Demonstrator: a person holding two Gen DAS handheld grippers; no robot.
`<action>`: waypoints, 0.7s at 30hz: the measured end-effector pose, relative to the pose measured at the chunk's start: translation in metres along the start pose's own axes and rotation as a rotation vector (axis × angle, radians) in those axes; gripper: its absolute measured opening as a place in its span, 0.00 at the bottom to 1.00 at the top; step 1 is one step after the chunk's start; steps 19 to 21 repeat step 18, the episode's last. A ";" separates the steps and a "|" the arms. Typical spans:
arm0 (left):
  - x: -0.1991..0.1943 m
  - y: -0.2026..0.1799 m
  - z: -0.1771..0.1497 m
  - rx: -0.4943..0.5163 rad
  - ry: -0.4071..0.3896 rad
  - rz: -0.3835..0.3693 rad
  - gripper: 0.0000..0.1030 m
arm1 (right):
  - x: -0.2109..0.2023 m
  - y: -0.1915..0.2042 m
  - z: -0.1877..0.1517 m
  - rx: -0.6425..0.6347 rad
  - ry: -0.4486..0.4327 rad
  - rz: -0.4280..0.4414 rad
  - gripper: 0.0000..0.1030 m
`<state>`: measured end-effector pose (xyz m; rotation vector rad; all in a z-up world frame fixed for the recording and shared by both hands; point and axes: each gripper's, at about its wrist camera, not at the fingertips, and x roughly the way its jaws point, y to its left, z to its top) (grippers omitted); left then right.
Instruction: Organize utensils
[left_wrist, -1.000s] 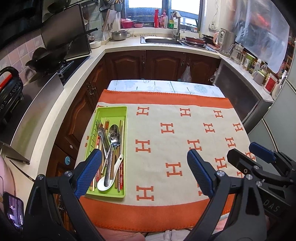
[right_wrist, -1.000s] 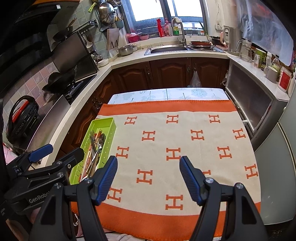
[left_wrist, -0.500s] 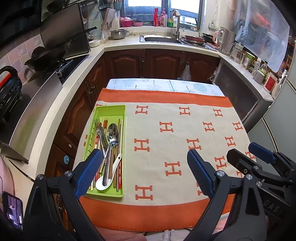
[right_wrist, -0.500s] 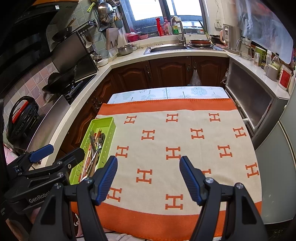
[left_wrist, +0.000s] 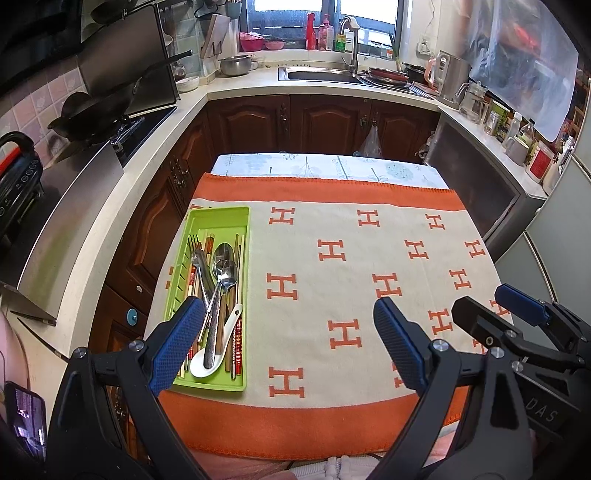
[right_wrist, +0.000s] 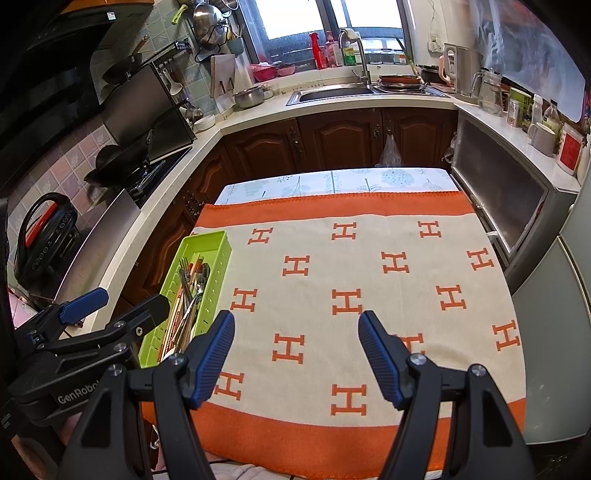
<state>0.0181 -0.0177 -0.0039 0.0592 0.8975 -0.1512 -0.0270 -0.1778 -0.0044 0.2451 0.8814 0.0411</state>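
Both views barely shifted — left tongs (left_wrist: 288, 345) and right tongs (right_wrist: 295, 356) apart, glossy green tray (left_wrist: 221, 218), woven cloth (left_wrist: 332, 295).

Pretty typical U-shaped kitchen. Pale stone countertop (left_wrist: 236, 86) wraps around three sides over dark brown wooden cabinets (left_wrist: 321, 122) with carved doors. Window (left_wrist: 325, 18) at the far end is letting in bright daylight, with a steel sink (left_wrist: 317, 75) and tall faucet (left_wrist: 351, 35) right below it, plus some bottles on the sill. Left wall has pinkish tiles (left_wrist: 40, 99), and a black wok (left_wrist: 92, 116) sits on the stove there. Right side has a kettle (left_wrist: 452, 79) and jars along the counter. In the middle, the bench is covered by an orange-bordered cream cloth (left_wrist: 369, 266) with H shapes.
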 end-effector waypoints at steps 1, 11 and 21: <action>0.000 0.000 0.000 0.000 0.000 0.000 0.89 | 0.000 -0.001 0.001 0.000 0.000 -0.001 0.68; 0.002 0.001 -0.004 -0.004 0.013 -0.001 0.89 | 0.002 0.005 -0.007 0.007 0.007 0.003 0.68; 0.003 0.001 -0.004 -0.003 0.019 0.003 0.89 | 0.003 0.003 -0.006 0.011 0.011 0.004 0.68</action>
